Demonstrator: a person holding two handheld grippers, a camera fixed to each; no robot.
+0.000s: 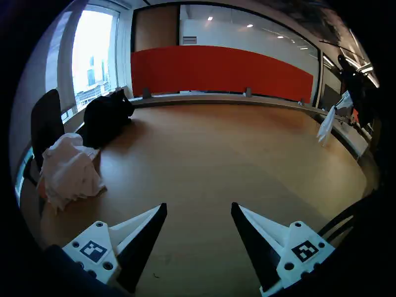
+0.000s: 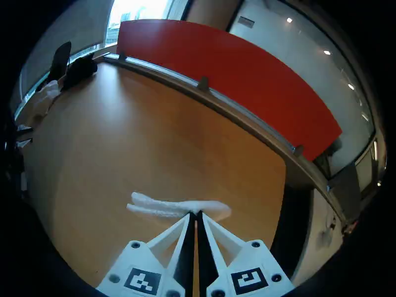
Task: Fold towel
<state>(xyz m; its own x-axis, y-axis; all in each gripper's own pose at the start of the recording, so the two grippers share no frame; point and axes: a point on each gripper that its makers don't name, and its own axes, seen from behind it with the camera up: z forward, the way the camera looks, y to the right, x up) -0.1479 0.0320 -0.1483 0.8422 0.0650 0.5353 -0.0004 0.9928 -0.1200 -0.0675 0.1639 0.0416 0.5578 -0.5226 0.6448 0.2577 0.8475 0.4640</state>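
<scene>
White towel point(image 2: 178, 207), pinched at its edge by right gripper point(image 2: 196, 214).
Fingers closed together on the cloth, which hangs edge-on above the wooden table point(image 2: 123, 138) (probably lifted to drape straight before folding). Left gripper point(image 1: 198, 205): fingers spread wide, empty, low over the table, likely waiting to take a free corner. Pile of white cloths point(image 1: 69, 171) and black bag point(image 1: 106, 116) sit aside.

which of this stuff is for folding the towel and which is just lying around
For the job: towel; right hand-held gripper, shut on it; left hand-held gripper, open; table.

Lying about: heap of white cloth; black bag; chair; red screen.
</scene>
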